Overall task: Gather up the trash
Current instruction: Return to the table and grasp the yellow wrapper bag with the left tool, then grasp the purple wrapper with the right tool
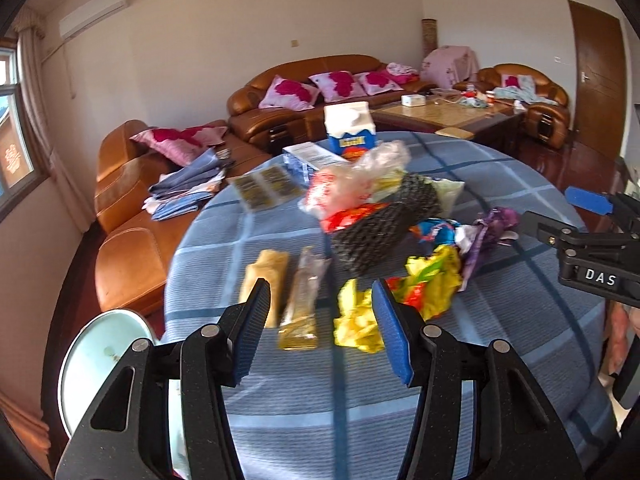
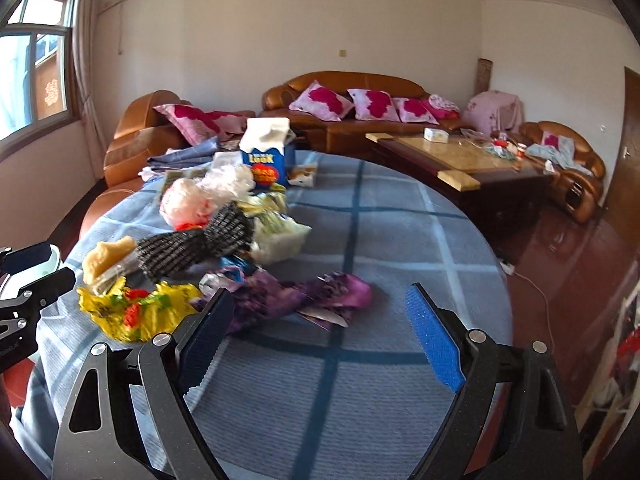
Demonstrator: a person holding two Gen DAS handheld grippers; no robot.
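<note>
The trash lies in a loose heap on a round table (image 2: 400,240) covered with a ribbed blue cloth crossed by darker and paler blue stripes. At the heap's middle sits a crumpled black-and-grey woven mesh bag (image 1: 384,220), the landmark here. Behind the mesh bag stands a blue-and-white gable-top carton (image 2: 266,152) printed "LOOK" in yellow letters above a red-orange picture. Between carton and mesh bag rests a clear crinkled plastic bag with red print (image 1: 340,188); its print is too blurred to read. To the camera's side of the mesh bag, in the left wrist view, lie a crumpled yellow plastic wrapper with red and green print (image 1: 428,284), a tan bread-like piece in clear film (image 1: 266,276) and a long clear sleeve with a golden end (image 1: 302,308). Right of the mesh bag a glossy purple foil wrapper (image 2: 308,296) lies flattened, with a blue-and-white wrapper (image 1: 436,228) touching the bag's edge.

The left gripper (image 1: 320,312) hovers over the cloth with its ridged blue pads apart and nothing clamped between them; the clear sleeve shows through the gap. The right gripper (image 2: 320,320) has its blue pads spread wide and empty above the purple wrapper; its black body reads "DAS" in white in the left wrist view.

Beyond the table stand brown leather sofas (image 2: 344,88) with pink floral cushions.
</note>
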